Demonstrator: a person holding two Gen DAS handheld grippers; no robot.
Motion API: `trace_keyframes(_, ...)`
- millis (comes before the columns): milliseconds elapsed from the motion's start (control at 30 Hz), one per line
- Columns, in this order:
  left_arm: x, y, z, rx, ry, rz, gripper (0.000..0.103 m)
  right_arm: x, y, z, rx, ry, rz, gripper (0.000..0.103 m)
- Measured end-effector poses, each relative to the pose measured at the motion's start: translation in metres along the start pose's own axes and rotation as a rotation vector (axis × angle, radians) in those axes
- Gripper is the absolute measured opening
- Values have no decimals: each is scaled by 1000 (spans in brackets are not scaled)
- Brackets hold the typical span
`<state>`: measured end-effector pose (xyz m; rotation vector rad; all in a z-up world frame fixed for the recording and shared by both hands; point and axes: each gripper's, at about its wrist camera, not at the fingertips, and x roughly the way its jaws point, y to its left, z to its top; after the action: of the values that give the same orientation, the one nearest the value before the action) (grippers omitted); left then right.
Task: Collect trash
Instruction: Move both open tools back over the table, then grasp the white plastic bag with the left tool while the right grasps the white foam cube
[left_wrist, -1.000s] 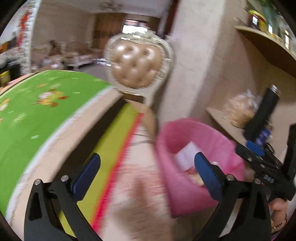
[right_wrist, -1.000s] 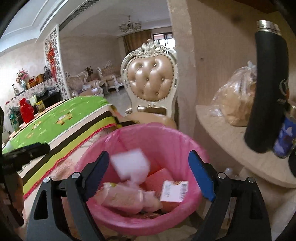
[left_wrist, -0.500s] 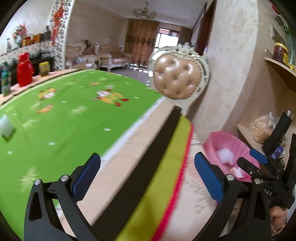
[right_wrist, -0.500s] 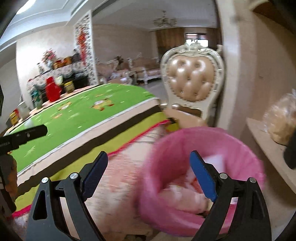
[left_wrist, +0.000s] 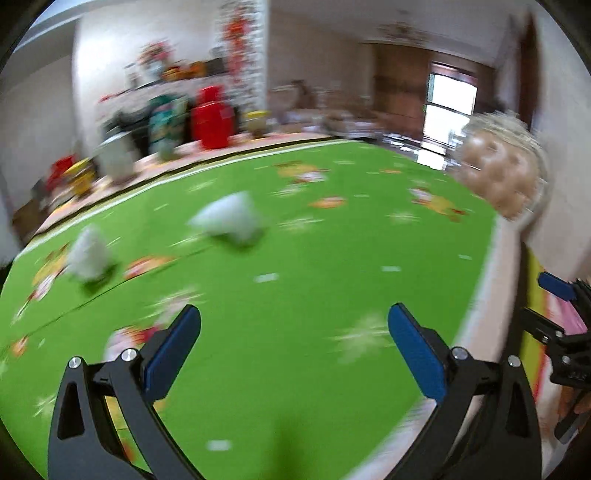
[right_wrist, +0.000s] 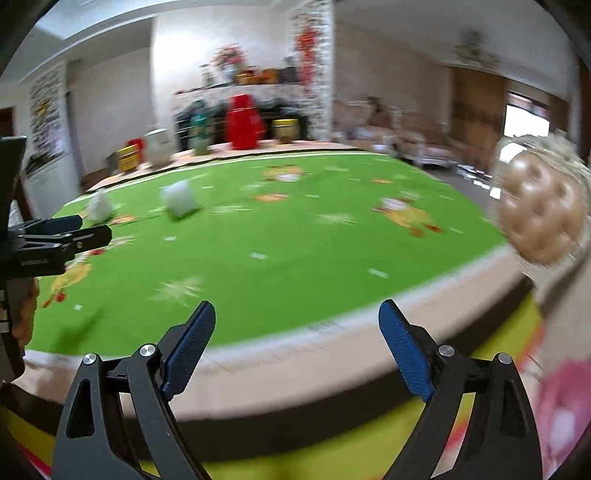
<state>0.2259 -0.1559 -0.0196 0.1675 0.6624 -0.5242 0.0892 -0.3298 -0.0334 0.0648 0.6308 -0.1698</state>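
Ahead of both sets of tongs lies a green tablecloth (left_wrist: 295, 266) printed with cartoon figures and pale starbursts, edged by cream, dark and yellow bands. Both pictures are smeared by blur, so small detail is lost.

The left gripper (left_wrist: 293, 338) has its blue pads standing wide apart with nothing between them, only green cloth showing through the gap. Beyond its tips, a little to the left, sits a crumpled white tissue (left_wrist: 231, 218) on the cloth; a second white wad (left_wrist: 86, 256) lies further left, well apart from the first (both are too blurred to say more than that they look like paper).

The right gripper (right_wrist: 297, 332) is likewise spread, its jaws empty, hanging over the near edge of the table where the cream border meets the green. From this view the two white pieces sit far ahead and to the left of its tips, and the other gripper pokes in from the left edge, nearer to them.

To the right of the right tongs, low in the corner, a pink bin (right_wrist: 561, 410) shows partly, with something pale inside it. A padded chair back (right_wrist: 541, 210) stands at the table's right side. Across the table stand a red container (right_wrist: 243, 122) and other jars.
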Motion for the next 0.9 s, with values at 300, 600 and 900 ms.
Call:
trace_keyframes(300,19,135,-5,-212,61,207,98,90,92,67,-124,71,183,85)
trace_keyframes(600,49,197,4,-303,115,318,98,197,130,119,-148,158,241,85)
trace_keyframes(900,83,213,28,-350,112,353,98,272,158,155,-184,208,259,85)
